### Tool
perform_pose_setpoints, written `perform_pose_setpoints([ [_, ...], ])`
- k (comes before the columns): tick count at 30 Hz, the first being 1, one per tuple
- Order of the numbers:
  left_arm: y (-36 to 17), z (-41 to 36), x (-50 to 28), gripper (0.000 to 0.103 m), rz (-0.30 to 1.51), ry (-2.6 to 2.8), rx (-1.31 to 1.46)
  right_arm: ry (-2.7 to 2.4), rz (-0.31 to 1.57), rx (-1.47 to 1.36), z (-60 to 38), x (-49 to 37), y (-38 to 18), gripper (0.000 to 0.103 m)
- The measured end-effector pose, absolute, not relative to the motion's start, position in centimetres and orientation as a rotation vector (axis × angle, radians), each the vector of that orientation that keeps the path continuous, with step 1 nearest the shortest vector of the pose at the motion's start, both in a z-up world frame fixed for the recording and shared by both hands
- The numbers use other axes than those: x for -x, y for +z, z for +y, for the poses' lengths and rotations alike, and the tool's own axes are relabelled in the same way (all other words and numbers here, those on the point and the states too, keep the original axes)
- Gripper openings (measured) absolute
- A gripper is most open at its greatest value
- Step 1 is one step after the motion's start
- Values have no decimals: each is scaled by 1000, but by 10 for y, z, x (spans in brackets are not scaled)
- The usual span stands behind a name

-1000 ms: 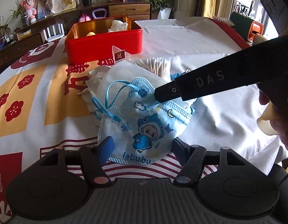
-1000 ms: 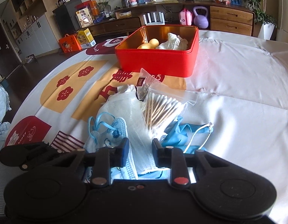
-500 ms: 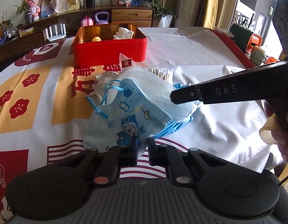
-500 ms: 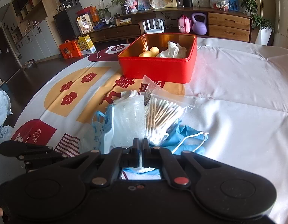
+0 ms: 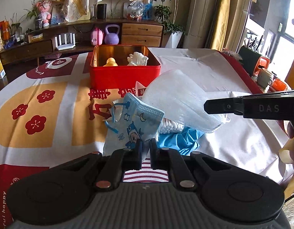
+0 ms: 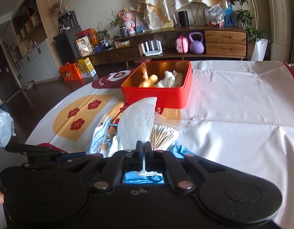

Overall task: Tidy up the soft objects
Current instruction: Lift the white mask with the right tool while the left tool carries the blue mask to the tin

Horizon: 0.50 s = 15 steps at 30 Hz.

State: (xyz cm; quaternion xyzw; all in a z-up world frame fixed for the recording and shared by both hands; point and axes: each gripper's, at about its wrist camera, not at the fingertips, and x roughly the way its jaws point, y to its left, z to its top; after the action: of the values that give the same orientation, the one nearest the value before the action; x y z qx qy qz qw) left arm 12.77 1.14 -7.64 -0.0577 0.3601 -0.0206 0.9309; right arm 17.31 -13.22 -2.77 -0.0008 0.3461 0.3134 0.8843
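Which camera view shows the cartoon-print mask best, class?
The left wrist view. There the cartoon-print mask shows its blue character, moon and ear loops, pinched at its lower edge by the left gripper. In the right wrist view the mask appears only as a crumpled edge with loops, partly hidden behind the white mesh mask.

Right tongs (image 6: 142,146) pinch a white mesh mask (image 6: 137,126) before the red tin (image 6: 158,97).

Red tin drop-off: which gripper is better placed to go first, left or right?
Right, probably. The right gripper pinches the white mesh piece, lined up with the red tin. The left gripper holds the cartoon mask lower down.
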Motion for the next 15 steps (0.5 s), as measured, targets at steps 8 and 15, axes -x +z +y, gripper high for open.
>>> perform_pose_setpoints([
  [8,-59,22,-133,7,719,-23,133,630,692,-10,-137,-173,-14,2],
  [15,-40,27,-139,7,693,-37,147,613,670,-27,-139,-177,-2,2],
])
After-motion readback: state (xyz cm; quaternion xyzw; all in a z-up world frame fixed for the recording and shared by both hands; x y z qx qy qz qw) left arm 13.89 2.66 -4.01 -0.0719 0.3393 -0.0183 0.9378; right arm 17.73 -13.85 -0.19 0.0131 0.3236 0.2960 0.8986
